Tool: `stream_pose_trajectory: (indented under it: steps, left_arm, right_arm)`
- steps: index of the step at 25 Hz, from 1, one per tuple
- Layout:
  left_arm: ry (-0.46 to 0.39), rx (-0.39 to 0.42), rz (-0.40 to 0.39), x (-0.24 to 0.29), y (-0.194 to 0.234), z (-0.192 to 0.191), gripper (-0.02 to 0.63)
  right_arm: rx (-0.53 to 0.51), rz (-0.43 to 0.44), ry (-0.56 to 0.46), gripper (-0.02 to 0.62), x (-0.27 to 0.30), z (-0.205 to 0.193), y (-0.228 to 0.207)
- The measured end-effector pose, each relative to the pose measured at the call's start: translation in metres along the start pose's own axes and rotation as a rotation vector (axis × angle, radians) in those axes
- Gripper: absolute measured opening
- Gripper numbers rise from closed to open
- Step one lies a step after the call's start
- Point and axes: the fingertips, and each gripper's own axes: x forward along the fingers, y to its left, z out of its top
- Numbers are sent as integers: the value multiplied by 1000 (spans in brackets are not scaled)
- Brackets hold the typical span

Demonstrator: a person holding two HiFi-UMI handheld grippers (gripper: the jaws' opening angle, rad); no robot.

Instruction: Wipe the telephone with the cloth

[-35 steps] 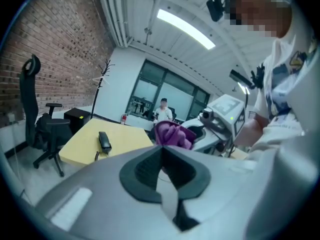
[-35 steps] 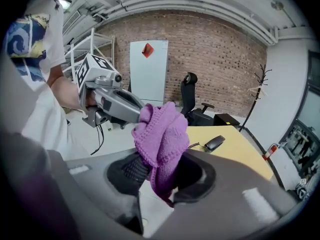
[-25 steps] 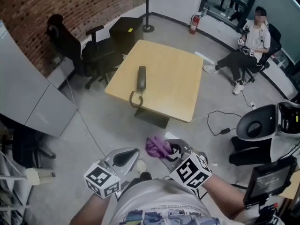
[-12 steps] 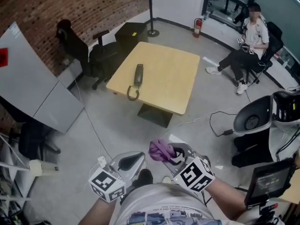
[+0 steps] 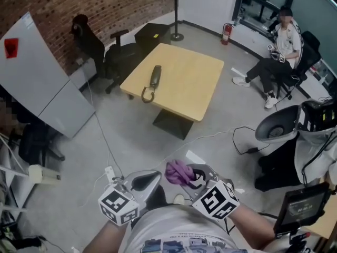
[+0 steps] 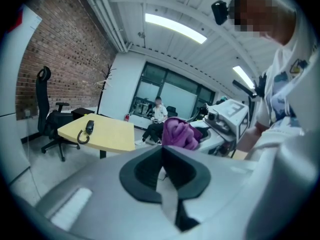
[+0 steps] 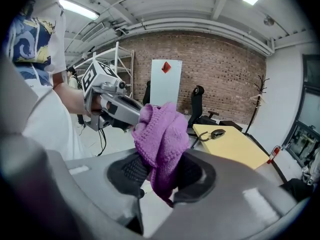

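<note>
A dark telephone handset with a coiled cord lies near the left edge of a light wooden table, several steps ahead of me. It also shows small in the left gripper view as the telephone and in the right gripper view as the telephone. My right gripper is shut on a bunched purple knit cloth, the cloth bulging up between its pads. My left gripper is shut and holds nothing, its jaws pressed together. Both are held close to my body, far from the table.
Black office chairs stand left of the table by the brick wall. A grey whiteboard panel leans at left. A seated person is at the far right. A white machine, cables and a screen lie on the right.
The table and telephone have shifted upward and slightly right in the head view as I move across the floor. Both grippers keep their hold and pose.
</note>
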Motion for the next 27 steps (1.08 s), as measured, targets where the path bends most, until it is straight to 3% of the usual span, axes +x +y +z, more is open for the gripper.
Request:
stream_pose_trajectory:
  steps: [8, 18, 27]
  left_arm:
    - [38, 27, -9, 6, -21, -15, 3]
    - [69, 46, -55, 8, -17, -21, 3]
    - [102, 22, -48, 7, 0, -23, 3]
  right_arm:
    - [-5, -18, -2, 121, -17, -19, 12]
    - [34, -70, -10, 121, -12, -21, 12]
    - [47, -49, -10, 121, 3, -12, 9]
